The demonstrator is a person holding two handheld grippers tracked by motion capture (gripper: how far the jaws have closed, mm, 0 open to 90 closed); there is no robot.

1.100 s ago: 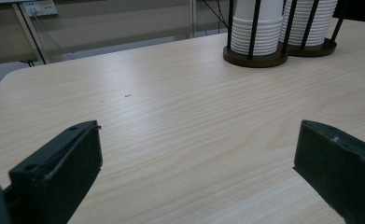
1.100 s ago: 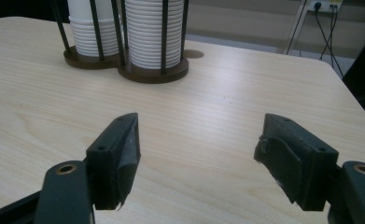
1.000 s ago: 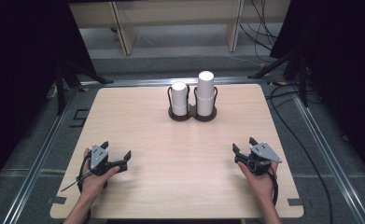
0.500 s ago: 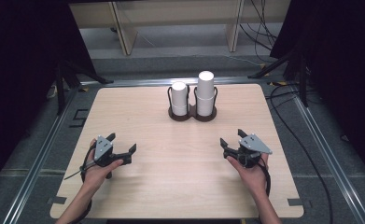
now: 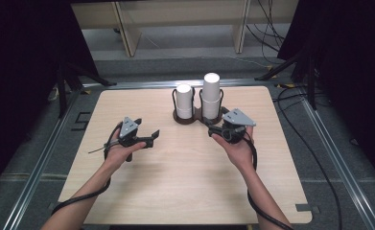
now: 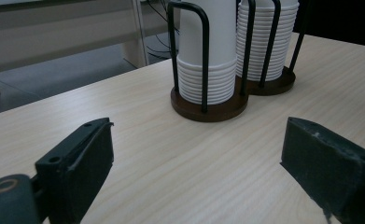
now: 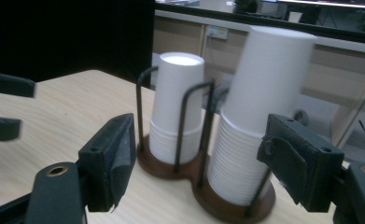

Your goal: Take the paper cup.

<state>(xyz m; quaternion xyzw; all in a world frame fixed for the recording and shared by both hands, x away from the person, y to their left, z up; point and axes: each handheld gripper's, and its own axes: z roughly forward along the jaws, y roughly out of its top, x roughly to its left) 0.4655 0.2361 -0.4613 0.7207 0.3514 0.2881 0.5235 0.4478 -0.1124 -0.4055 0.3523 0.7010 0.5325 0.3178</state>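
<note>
High view shows your right gripper (image 5: 216, 128) just beside the tall cup stack (image 5: 211, 96) in the wire holder (image 5: 187, 118) at the table's (image 5: 185, 191) far edge, because you aim to grab there. Both jaws are spread, with nothing between them; both pairs just closed a bit. Your left gripper (image 5: 149, 136) and the right both moved closer to the cups than before.

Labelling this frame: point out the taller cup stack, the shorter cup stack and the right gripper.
Taller cup stack (image 5: 211, 93), high view, on its white side.
Shorter cup stack (image 5: 184, 99), high view, on its white side.
Right gripper (image 5: 214, 125), high view, midway between its fingertips.
</note>
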